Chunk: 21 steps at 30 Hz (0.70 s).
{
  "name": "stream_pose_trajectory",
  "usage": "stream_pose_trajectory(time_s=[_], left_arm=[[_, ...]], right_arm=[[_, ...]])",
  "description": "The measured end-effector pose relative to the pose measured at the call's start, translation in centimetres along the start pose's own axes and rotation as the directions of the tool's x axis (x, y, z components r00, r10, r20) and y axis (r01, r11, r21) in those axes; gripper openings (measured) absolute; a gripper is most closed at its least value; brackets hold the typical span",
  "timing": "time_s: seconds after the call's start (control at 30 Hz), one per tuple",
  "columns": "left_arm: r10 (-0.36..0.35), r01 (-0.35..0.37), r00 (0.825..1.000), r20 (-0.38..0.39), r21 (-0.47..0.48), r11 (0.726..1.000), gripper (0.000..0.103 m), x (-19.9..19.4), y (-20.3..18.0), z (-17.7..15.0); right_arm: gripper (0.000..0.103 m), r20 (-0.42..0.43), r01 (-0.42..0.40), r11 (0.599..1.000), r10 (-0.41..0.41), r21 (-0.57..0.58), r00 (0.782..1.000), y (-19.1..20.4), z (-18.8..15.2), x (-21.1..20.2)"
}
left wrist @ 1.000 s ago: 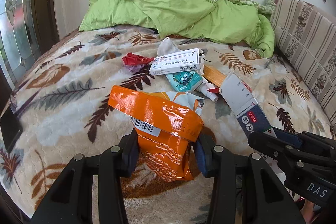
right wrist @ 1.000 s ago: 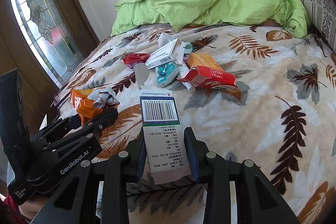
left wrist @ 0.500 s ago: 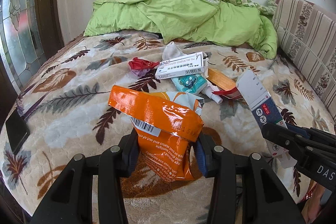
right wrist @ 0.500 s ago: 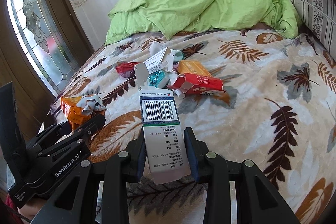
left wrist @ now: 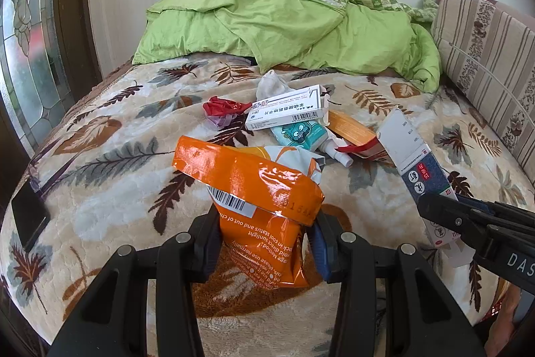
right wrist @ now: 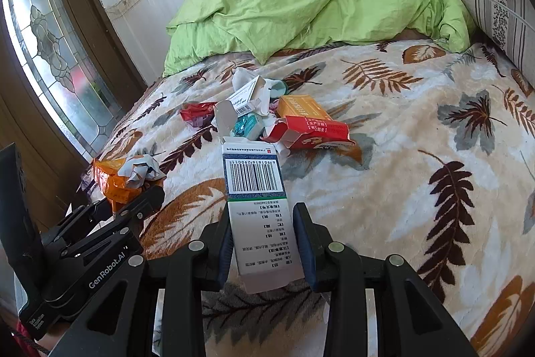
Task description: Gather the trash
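My left gripper (left wrist: 264,236) is shut on a crumpled orange snack bag (left wrist: 254,189) and holds it above the near edge of the bed. My right gripper (right wrist: 264,240) is shut on a flattened white and blue medicine box (right wrist: 259,199) with a barcode. In the left wrist view this box (left wrist: 414,163) shows at the right. A pile of trash lies mid-bed: a white medicine box (left wrist: 286,112), a teal tube (left wrist: 301,136), a red wrapper (left wrist: 222,107), an orange box (right wrist: 301,107) and a torn red box (right wrist: 311,132).
The bed has a leaf-print blanket (right wrist: 418,129). A green quilt (left wrist: 284,25) is heaped at the head. A striped cushion (left wrist: 488,56) lines the right side. A dark phone (left wrist: 28,216) lies at the left edge. A glass door (right wrist: 57,56) stands to the left.
Both grippers have pulled back and risen from the bed with their items held. The trash pile looks farther away.
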<state>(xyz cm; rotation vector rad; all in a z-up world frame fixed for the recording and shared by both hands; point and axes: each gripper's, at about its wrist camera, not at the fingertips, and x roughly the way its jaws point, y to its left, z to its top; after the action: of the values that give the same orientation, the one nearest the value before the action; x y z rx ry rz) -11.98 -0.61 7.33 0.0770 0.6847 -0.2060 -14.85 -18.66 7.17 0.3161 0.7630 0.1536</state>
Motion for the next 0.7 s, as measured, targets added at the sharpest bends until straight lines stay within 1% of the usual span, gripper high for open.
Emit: stream_pose_trajectory(time_s=[0.33,0.43,0.53,0.63,0.7], left_arm=[[0.0,0.0,1.0,0.001,0.005,1.0,0.044,-0.04,-0.2,-0.04],[0.0,0.0,1.0,0.003,0.011,1.0,0.044,-0.03,-0.4,-0.05],[-0.002,0.002,1.0,0.003,0.015,1.0,0.044,0.03,-0.51,-0.04],[0.0,0.0,1.0,0.004,0.016,1.0,0.044,0.0,-0.55,-0.09],[0.001,-0.001,1.0,0.003,0.016,1.0,0.044,0.0,-0.54,-0.09]], right_arm=[[0.036,-0.005,0.013,1.0,-0.013,-0.006,1.0,-0.07,-0.11,-0.23],[0.036,-0.002,-0.001,1.0,0.001,0.002,1.0,-0.31,-0.12,-0.5],[0.036,0.0,0.017,1.0,-0.017,-0.007,1.0,-0.25,-0.12,-0.69],[0.036,0.004,0.01,1.0,-0.01,-0.006,1.0,-0.25,-0.09,-0.79],[0.036,0.004,0.024,1.0,-0.024,-0.019,1.0,-0.06,-0.1,-0.74]])
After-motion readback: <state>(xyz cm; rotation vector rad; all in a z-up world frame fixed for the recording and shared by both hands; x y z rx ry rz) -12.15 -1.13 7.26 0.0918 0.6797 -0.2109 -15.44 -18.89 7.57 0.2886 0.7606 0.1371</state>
